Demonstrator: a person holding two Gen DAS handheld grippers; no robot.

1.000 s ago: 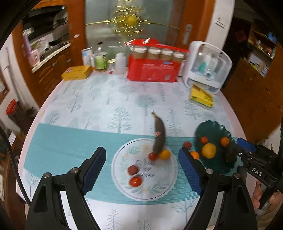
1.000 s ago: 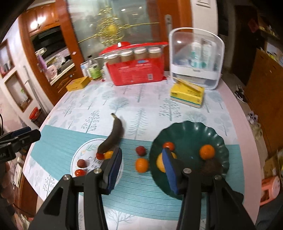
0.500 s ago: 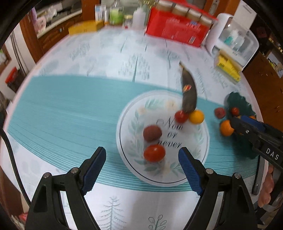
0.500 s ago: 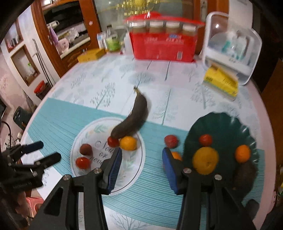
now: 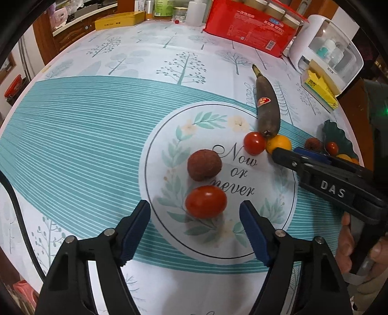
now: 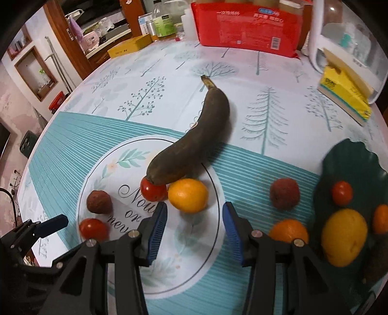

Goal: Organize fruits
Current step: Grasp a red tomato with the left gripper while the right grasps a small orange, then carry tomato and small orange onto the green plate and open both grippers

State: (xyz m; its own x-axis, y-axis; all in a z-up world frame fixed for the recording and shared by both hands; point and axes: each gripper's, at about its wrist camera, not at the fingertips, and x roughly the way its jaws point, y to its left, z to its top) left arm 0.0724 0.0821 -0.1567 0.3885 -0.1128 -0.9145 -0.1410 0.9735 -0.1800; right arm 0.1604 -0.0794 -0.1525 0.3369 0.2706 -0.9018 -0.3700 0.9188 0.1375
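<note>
On the tablecloth's printed white circle (image 5: 274, 213) lie a red tomato (image 5: 206, 201), a brown lychee (image 5: 204, 165), a second tomato (image 5: 254, 143), a small orange (image 5: 278, 144) and the end of a dark banana (image 5: 266, 106). My left gripper (image 5: 195, 230) is open, just short of the near tomato. My right gripper (image 6: 194, 232) is open, just short of the small orange (image 6: 188, 198). A dark green plate (image 6: 354, 167) at the right holds a tomato (image 6: 342, 193), a yellow fruit (image 6: 343, 236) and an orange. A lychee (image 6: 285, 193) and an orange (image 6: 288, 230) lie beside it.
A red package (image 5: 249, 26), a white plastic case (image 5: 327, 48) and a yellow box (image 5: 320, 89) stand at the far right. A yellow box (image 5: 116, 20) and bottles stand at the far edge. The right gripper's body (image 5: 332, 189) crosses the left wrist view.
Both grippers have come down and forward toward the fruits on the printed circle. The left one now faces the near tomato, the right one the small orange. Both stay open.
</note>
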